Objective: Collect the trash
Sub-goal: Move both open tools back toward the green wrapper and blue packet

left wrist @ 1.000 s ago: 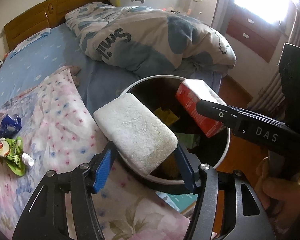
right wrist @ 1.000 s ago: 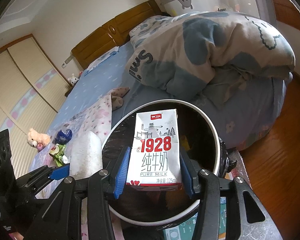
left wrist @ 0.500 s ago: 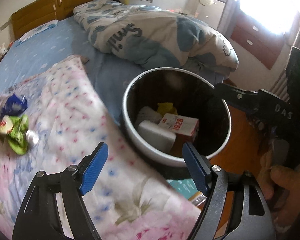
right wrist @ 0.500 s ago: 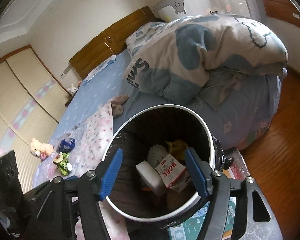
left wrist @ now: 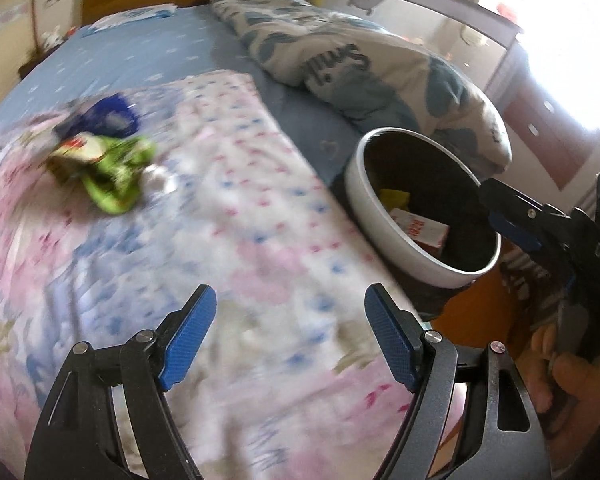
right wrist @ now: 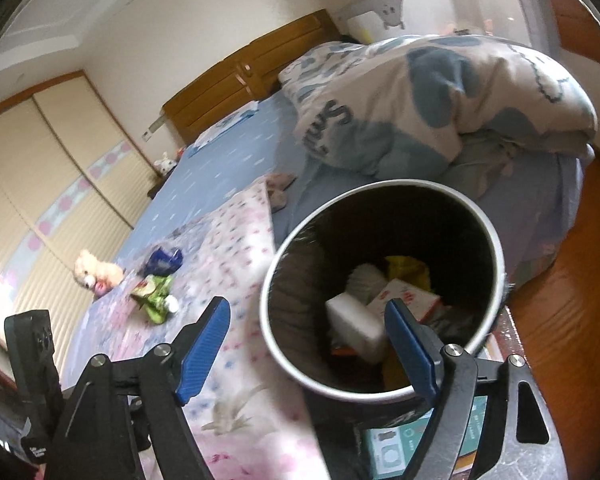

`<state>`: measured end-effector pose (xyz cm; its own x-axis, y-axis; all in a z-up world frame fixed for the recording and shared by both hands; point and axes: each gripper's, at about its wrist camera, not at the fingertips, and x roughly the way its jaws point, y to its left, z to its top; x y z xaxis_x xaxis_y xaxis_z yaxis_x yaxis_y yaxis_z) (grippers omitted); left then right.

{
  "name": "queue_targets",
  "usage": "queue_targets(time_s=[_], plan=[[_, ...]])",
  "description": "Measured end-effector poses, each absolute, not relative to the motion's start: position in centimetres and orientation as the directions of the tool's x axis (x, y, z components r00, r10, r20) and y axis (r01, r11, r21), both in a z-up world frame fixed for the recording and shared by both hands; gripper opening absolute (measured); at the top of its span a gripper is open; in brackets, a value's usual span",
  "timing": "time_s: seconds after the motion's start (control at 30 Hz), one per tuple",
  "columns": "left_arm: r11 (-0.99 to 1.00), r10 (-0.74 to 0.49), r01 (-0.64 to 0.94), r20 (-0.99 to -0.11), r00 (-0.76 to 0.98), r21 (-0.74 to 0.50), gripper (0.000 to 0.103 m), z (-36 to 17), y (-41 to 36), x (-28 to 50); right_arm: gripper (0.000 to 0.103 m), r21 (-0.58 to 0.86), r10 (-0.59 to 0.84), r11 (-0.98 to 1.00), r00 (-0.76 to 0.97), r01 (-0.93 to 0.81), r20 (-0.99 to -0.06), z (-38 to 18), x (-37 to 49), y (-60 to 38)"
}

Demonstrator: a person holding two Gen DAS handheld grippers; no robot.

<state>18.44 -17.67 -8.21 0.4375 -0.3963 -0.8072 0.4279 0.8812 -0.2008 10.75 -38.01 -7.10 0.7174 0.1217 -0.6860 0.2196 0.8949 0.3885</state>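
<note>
A round bin (right wrist: 496, 240) with a white rim and black liner stands against the bed; inside lie a white foam block (right wrist: 356, 320), a red-and-white milk carton (right wrist: 404, 296) and yellow scraps. In the left wrist view the bin (left wrist: 364, 196) is at the right. On the flowered cover lie a green pouch (left wrist: 116, 172) and a blue wrapper (left wrist: 108, 116), also seen as pouch (right wrist: 156, 292) and wrapper (right wrist: 162, 260). My left gripper (left wrist: 290, 320) is open over the cover, empty. My right gripper (right wrist: 308, 326) hangs at the bin's near-left rim, jaws still opening, nothing held.
A rolled blue-and-white duvet (right wrist: 440, 96) lies on the blue sheet behind the bin. A small teddy bear (right wrist: 92, 272) sits by the bed's far edge. Wooden floor (right wrist: 572, 280) runs to the right of the bin. A boxed item (right wrist: 400, 448) lies under the bin's near side.
Both grippers opened and dropped the foam block and milk carton into the bin. The left gripper then swung left over the flowered cover; the right gripper shifted left off the bin's centre.
</note>
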Motion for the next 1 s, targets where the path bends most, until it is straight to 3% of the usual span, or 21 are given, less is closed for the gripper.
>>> queue_targets(time_s=[0.47, 1.0], plan=[[0.930, -0.355, 0.265, -0.806, 0.474, -0.253, 0.078, -8.8, -9.8, 19.9, 0.084, 0.386, 0.220, 0.917, 0.688, 0.096, -0.692, -7.4, 13.4, -31.2], [0.930, -0.343, 0.053, -0.804, 0.485, -0.365, 0.078, -9.6, -6.2, 29.2, 0.084, 0.384, 0.278, 0.923, 0.660, 0.018, -0.698, -8.2, 18.0, -28.2]])
